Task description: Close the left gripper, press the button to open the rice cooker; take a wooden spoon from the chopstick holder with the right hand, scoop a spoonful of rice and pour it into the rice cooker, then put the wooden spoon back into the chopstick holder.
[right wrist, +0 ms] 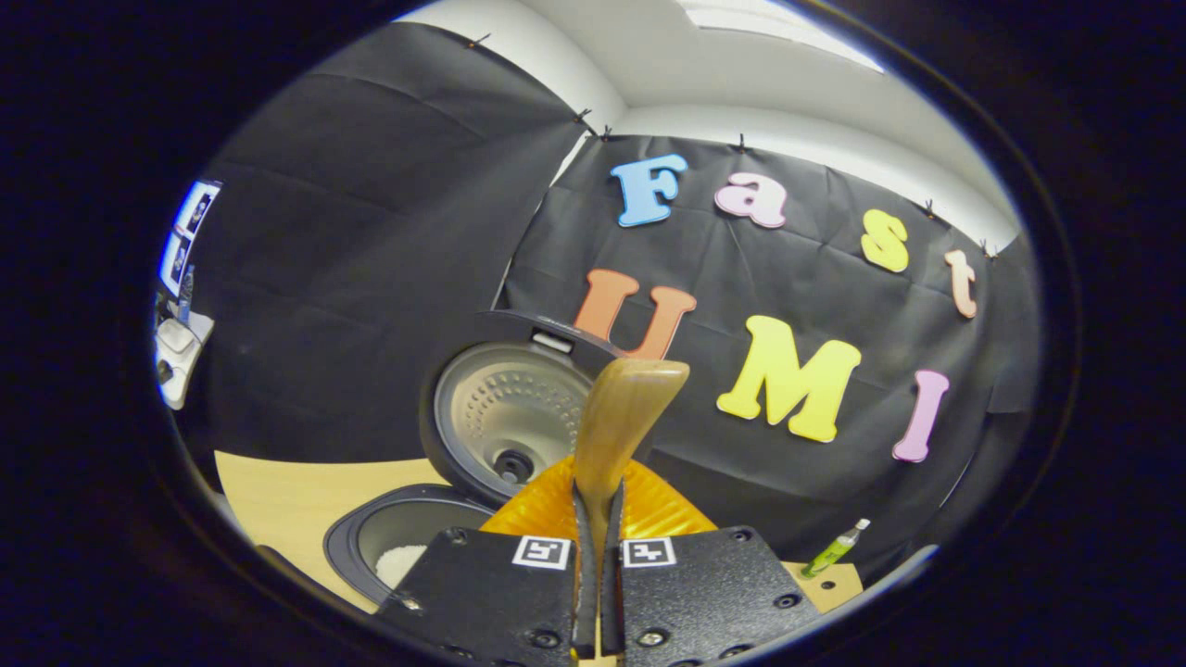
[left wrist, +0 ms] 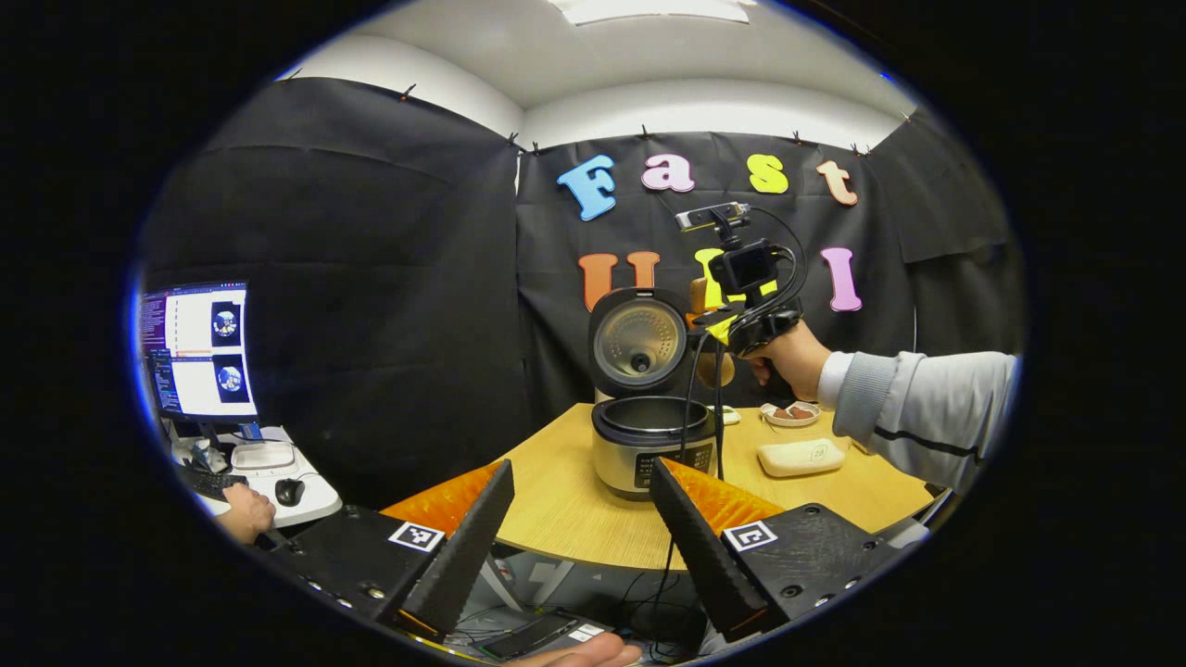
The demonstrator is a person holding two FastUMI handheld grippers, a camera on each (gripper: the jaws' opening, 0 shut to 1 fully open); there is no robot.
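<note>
Right now the right gripper is clamping the wooden spoon between both fingers, holding it above the open rice cooker, rice showing in its pot. Left gripper is hanging back, fingers spread, nothing held.

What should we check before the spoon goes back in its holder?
1. Rice cooker lid open: ok, it stands up behind the pot.
2. Rice in the pot: ok, the right gripper view shows a white heap inside.
3. Right gripper holding the wooden spoon: ok, both fingers press on its handle.
4. Spoon bowl emptied: cannot tell, no rice shows on the part we can see.
5. Left gripper out of the way: ok, it is open and back at the near table edge.
6. Way to the chopstick holder: cannot tell, I can't pick it out.
</note>
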